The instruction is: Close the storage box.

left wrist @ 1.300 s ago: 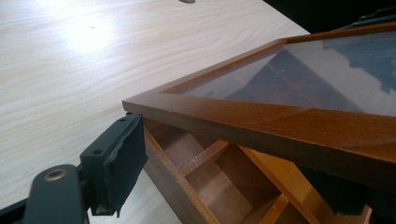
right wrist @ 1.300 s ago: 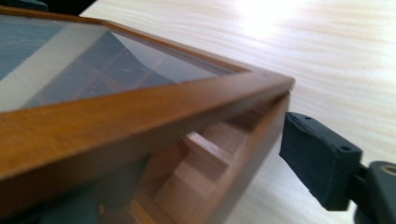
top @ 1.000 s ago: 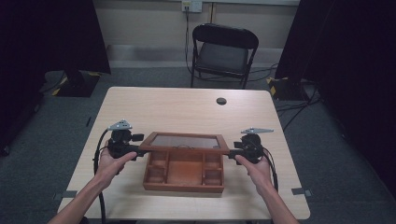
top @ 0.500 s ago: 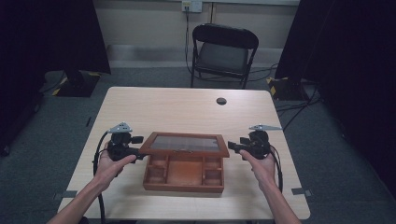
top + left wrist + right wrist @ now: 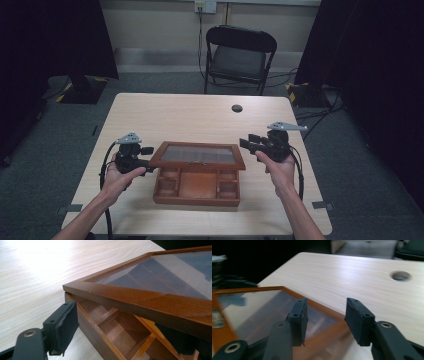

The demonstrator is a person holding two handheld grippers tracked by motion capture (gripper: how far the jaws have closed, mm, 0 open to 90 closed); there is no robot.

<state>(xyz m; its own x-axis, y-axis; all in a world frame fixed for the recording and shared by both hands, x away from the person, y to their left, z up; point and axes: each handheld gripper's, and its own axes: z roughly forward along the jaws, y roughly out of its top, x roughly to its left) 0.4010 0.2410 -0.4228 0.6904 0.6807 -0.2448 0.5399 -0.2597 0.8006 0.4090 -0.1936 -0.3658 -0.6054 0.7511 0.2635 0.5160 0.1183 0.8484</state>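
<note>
A wooden compartment box (image 5: 197, 192) lies on the table (image 5: 190, 120), near its front edge. Its glass-paned lid (image 5: 197, 155) stands raised at the front. My left gripper (image 5: 146, 161) is at the lid's front left corner. In the left gripper view its jaws are spread wide: one finger (image 5: 62, 325) stands beside the box wall (image 5: 85, 322), the other sits dark under the lid frame (image 5: 140, 296). I cannot tell whether it touches the lid. My right gripper (image 5: 246, 141) hovers open just off the lid's right edge, with nothing between its fingers (image 5: 298, 320); the lid (image 5: 257, 312) lies below it.
A round cable hole (image 5: 237, 108) is in the table's far right part, also visible as the hole (image 5: 400, 275) ahead of the right gripper. A black folding chair (image 5: 235, 55) stands beyond the far edge. Bare tabletop surrounds the box.
The right gripper has drawn away from the lid's right side, moving right and slightly up. The left gripper has stayed at the lid's left corner, and the lid remains raised.
</note>
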